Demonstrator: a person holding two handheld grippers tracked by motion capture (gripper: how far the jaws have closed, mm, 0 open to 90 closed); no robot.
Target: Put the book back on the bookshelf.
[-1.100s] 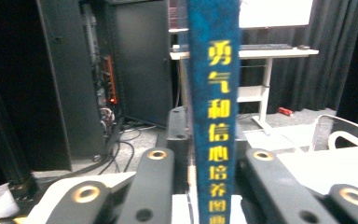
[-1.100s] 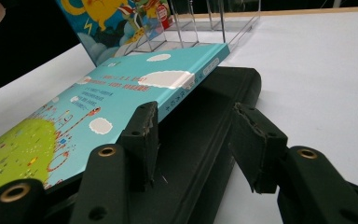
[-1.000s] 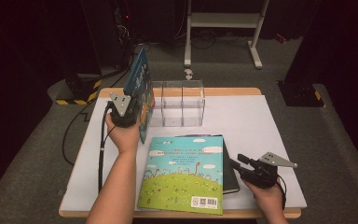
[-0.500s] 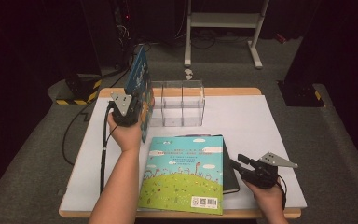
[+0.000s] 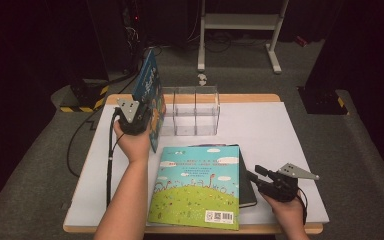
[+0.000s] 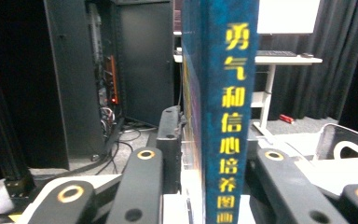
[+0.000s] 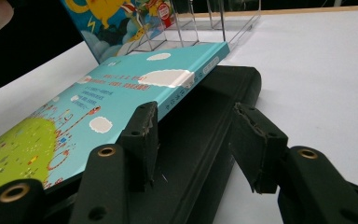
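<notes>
left fingers [image 6: 144, 186] flank the upright blue book [image 6: 223, 107], jaws just opening.

Around your wooden-edged white table [image 5: 300, 135] you have grey carpet floor [image 5: 360, 145], a white metal stand [image 5: 240, 22] behind, black curtains [image 6: 335, 56], and a dark equipment rack [image 6: 107, 70] at left.

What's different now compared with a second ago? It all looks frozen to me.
Almost nothing. The left tongs have just been opening, loosening around the upright blue book that stands between them at the clear rack. The book hasn't moved. The right tongs, the green book and the black book beneath it are as before.
</notes>
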